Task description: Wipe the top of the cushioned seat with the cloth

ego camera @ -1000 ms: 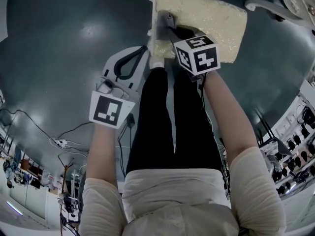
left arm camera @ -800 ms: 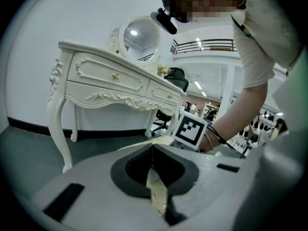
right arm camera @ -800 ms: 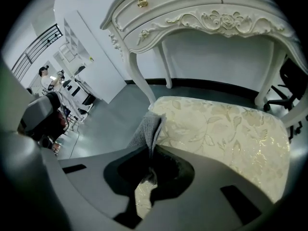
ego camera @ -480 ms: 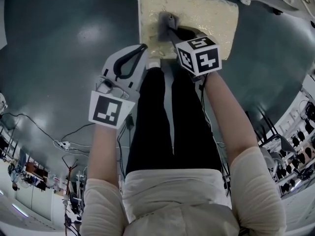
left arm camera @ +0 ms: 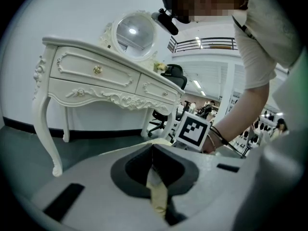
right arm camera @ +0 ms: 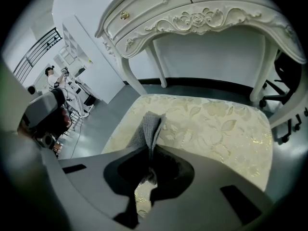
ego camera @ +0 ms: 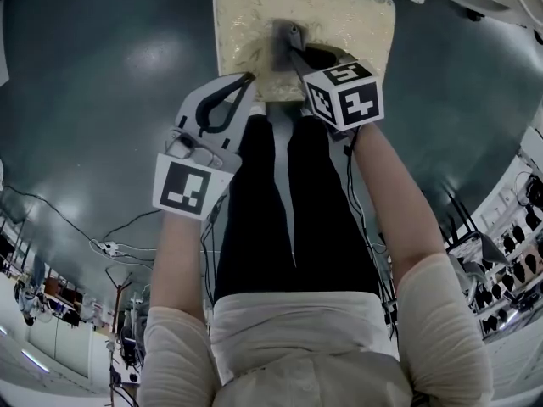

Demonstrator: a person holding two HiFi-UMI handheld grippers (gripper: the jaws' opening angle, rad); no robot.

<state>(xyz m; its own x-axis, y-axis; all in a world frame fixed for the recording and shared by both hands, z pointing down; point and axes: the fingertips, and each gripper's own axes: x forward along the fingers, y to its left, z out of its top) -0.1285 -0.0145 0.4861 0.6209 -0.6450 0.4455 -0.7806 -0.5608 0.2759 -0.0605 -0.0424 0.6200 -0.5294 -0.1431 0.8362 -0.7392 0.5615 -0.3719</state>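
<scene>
The cushioned seat [ego camera: 348,19] is cream with a leaf pattern and lies at the top of the head view. My right gripper [ego camera: 293,47] is shut on a grey cloth [ego camera: 282,41], which it presses onto the seat's left-middle part. In the right gripper view the cloth [right arm camera: 152,124] stands folded between the jaws over the seat [right arm camera: 216,124]. My left gripper [ego camera: 248,80] is shut with nothing in it, and its tips hover by the seat's near edge, left of the cloth. In its own view the left gripper [left arm camera: 154,149] shows a strip of cream seat below the jaws.
A white carved dressing table [right arm camera: 202,13] stands just behind the seat, its legs [right arm camera: 262,76] near the far edge, with a round mirror [left arm camera: 134,32] on top. The person's black-trousered legs [ego camera: 288,202] stand close to the seat. Dark floor [ego camera: 102,75] surrounds it. Cables [ego camera: 127,227] lie lower left.
The cloth in my right gripper has travelled from the seat's left edge inward toward its middle. The left gripper has kept its place beside the near edge.
</scene>
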